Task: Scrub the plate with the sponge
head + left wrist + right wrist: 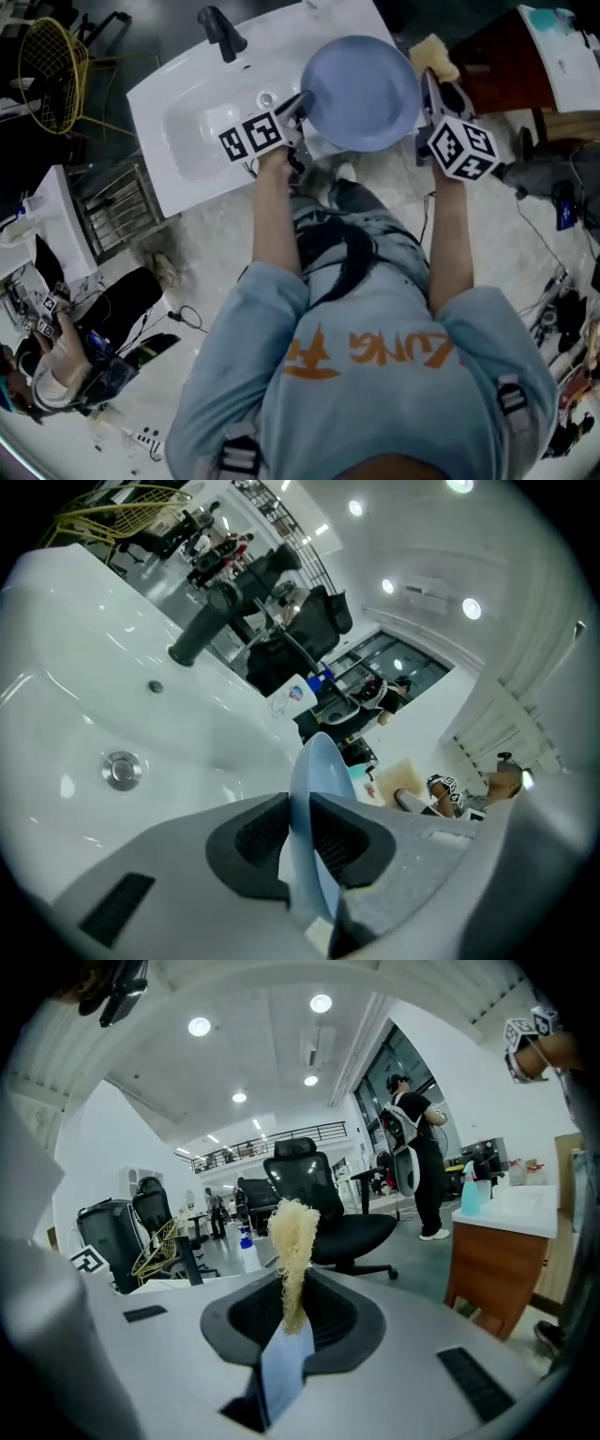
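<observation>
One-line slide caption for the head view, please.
Person at a white sink, left gripper clamping a blue plate by its rim, right gripper holding a yellow sponge beside it.

Your head camera looks steeply down from above your shoulders onto both arms and the white sink. The camera on the left hand-held gripper sits close behind its jaws, facing along them across the basin toward the faucet. The one on the right hand-held gripper faces nearly level into the open room. The plate shows in head and left views, the sponge in head and right.
</observation>
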`<state>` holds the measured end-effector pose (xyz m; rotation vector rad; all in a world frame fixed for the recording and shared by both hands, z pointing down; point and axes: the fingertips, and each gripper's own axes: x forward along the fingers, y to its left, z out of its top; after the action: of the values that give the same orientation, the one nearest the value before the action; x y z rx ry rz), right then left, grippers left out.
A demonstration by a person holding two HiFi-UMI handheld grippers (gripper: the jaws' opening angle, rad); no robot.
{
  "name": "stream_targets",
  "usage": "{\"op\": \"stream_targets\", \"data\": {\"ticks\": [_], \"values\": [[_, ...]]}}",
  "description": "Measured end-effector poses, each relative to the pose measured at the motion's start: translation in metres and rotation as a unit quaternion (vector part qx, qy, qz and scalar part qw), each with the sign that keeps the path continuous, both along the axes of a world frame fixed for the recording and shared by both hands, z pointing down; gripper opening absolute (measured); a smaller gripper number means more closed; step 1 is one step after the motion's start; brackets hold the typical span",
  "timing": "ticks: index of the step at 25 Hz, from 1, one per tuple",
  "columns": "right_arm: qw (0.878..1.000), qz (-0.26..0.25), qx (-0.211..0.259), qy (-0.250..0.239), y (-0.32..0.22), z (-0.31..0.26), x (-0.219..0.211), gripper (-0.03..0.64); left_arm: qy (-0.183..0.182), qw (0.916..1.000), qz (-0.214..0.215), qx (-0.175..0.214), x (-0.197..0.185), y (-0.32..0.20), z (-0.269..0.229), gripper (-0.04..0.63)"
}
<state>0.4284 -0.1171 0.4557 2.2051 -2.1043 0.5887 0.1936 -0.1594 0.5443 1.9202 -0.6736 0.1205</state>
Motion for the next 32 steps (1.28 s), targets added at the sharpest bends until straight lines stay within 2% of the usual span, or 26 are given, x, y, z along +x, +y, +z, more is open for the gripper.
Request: {"op": "stream_targets", "data": {"ticks": [7, 14, 22, 28, 32], "values": [[0.999, 0.036, -0.024, -0.018, 0.014, 0.025, 0.051, 0.049, -0.033, 0.9979, 0.046, -0.032, 0.059, 0.004, 0.024, 0.054], [0.998, 0.049, -0.034, -0.032, 0.024, 0.039, 0.066, 0.049, -0.098, 0.9914, 0.065, -0.056, 0.069, 0.009, 0.042, 0.044], [0.999, 0.04, -0.024, -0.028, 0.009, 0.029, 0.066, 0.049, -0.153, 0.9797, 0.126, -0.033, 0.08, 0.017, 0.052, 0.058], [1.0, 0.021, 0.013, -0.015, -0.019, -0.007, 0.055, 0.049, -0.152, 0.9761, 0.155, -0.007, 0.073, 0.01, 0.041, 0.154], [0.999, -0.01, 0.036, -0.006, -0.042, -0.033, 0.03, 0.049, -0.146, 0.979, 0.142, 0.013, 0.054, -0.001, 0.025, 0.169]]}}
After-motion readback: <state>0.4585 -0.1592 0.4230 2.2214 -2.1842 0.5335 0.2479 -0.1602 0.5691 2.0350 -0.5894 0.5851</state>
